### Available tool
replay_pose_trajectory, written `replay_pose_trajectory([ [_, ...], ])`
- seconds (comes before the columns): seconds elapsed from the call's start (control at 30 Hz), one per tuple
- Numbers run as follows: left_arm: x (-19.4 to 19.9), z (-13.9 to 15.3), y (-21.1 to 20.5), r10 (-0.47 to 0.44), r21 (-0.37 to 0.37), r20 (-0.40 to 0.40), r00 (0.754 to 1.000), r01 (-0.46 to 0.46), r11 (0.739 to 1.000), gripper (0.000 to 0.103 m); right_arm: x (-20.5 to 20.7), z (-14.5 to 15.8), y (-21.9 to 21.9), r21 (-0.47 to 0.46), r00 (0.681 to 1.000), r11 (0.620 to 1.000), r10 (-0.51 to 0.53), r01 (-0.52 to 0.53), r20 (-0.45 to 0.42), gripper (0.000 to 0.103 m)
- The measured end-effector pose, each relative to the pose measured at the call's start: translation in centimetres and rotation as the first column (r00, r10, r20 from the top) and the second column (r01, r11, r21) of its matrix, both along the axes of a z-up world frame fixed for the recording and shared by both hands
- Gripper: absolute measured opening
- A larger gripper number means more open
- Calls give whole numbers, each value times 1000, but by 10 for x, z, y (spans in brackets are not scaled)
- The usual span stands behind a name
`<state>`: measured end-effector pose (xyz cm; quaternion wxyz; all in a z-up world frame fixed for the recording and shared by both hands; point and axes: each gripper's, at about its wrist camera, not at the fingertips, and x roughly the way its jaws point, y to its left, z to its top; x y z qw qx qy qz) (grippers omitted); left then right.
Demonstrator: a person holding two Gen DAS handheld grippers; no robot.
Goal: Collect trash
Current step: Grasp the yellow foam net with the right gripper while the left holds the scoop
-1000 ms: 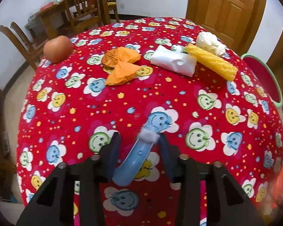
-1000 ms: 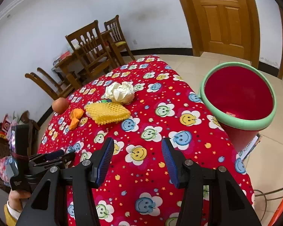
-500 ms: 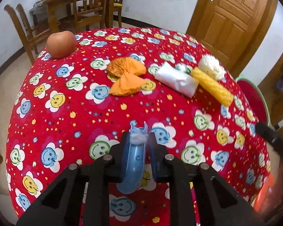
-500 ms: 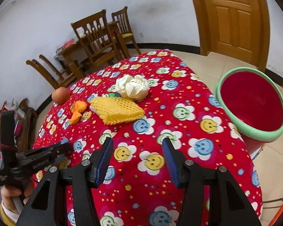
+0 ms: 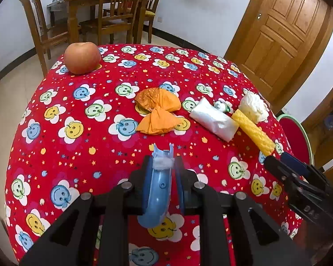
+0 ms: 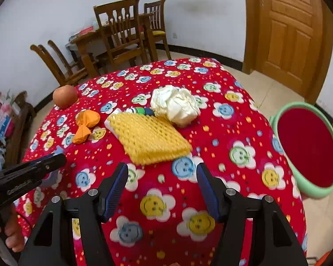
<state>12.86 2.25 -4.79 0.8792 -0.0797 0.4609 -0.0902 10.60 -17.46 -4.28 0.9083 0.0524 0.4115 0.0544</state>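
Jaws of the left gripper (image 5: 162, 173) are clamped on a curved blue plastic piece (image 5: 157, 190) with white fluff, held over the red smiley-flower surface (image 5: 82, 155); a second ago they stood apart around it. Only the right wrist view shows the whole red bin (image 6: 308, 148) with its green rim beside the surface, and a hand (image 6: 11, 232) holding the left gripper. The right gripper (image 6: 162, 177) has empty jaws that have just been opening, now near the yellow foam net (image 6: 151, 139), with white crumpled paper (image 6: 175, 105), an orange wrapper (image 6: 86, 124) and an apple (image 6: 65, 96) farther back; no writing can be read.
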Motion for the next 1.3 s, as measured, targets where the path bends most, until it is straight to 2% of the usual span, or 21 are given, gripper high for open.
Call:
replay_pose_trajectory([
  [0.17, 4, -1, -1, -2, -7, 0, 1000, 2, 1000, 20, 13, -2, 7, -24, 1000, 999, 22, -22, 16, 65],
  [0.2, 5, -2, -1, -3, -10, -1, 1000, 3, 1000, 20, 15, -2, 7, -22, 1000, 999, 25, -24, 19, 60],
  [0.23, 6, -2, -1, -4, -12, -1, 1000, 4, 1000, 20, 18, -3, 8, -19, 1000, 999, 26, -26, 17, 50],
  [0.3, 7, -3, -1, -5, -15, 0, 1000, 5, 1000, 20, 21, -5, 8, -8, 999, 999, 32, -32, 5, 36],
  [0.37, 7, -2, -2, -6, -16, 0, 1000, 6, 1000, 20, 22, -6, 8, -2, 999, 999, 40, -40, 2, 27],
  [0.43, 6, -1, -2, -7, -19, 2, 1000, 7, 1000, 20, 21, -5, 8, 5, 999, 999, 50, -50, 4, 13],
  [0.5, 4, 1, -3, -9, -22, 6, 1000, 9, 1000, 20, 18, -4, 8, 11, 999, 999, 53, -53, 12, 8],
  [0.63, -1, 7, -6, -14, -25, 18, 1000, 14, 1000, 20, 6, 3, 9, 16, 997, 998, 68, -69, 41, 5],
  [0.83, -11, 18, -12, -25, -26, 44, 999, 26, 999, 20, -12, 16, 4, 59, 995, 996, 67, -72, 72, 5],
  [0.97, -16, 23, -16, -31, -26, 57, 998, 32, 999, 20, -21, 22, 2, 56, 994, 996, 67, -72, 90, 6],
  [1.1, -19, 25, -17, -31, -23, 60, 998, 32, 999, 20, -24, 24, 6, 45, 992, 995, 85, -89, 97, 10],
  [1.3, -14, 25, -13, -15, -10, 59, 998, 15, 1000, 20, -16, 22, 10, 42, 993, 995, 90, -93, 82, 23],
])
